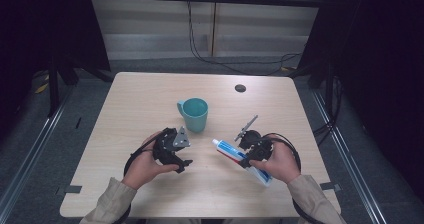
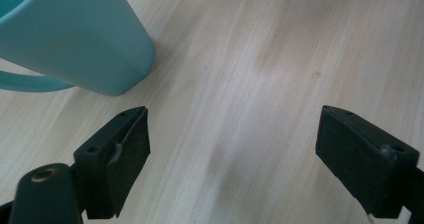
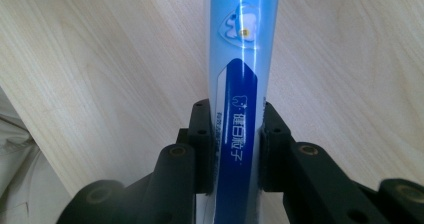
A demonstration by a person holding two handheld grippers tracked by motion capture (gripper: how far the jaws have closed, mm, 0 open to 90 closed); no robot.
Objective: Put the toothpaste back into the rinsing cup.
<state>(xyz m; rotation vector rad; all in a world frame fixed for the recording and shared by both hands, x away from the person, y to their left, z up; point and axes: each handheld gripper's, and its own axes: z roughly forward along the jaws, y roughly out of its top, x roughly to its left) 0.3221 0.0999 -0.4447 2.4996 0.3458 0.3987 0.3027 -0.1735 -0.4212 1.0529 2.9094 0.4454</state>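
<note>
While the left hand-held gripper [image 2: 234, 154] is held wide open beside the cup [image 1: 194, 114], the tube [image 3: 240, 84], judged soft and light, is pinched mid-body by the right hand-held gripper [image 3: 236, 149] on the tabletop [image 1: 140, 99].

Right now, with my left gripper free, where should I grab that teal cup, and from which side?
Probably across the teal cup's body, coming from its near side: it stands upright and its handle points away to the left. The left gripper is open, beside its base.
</note>
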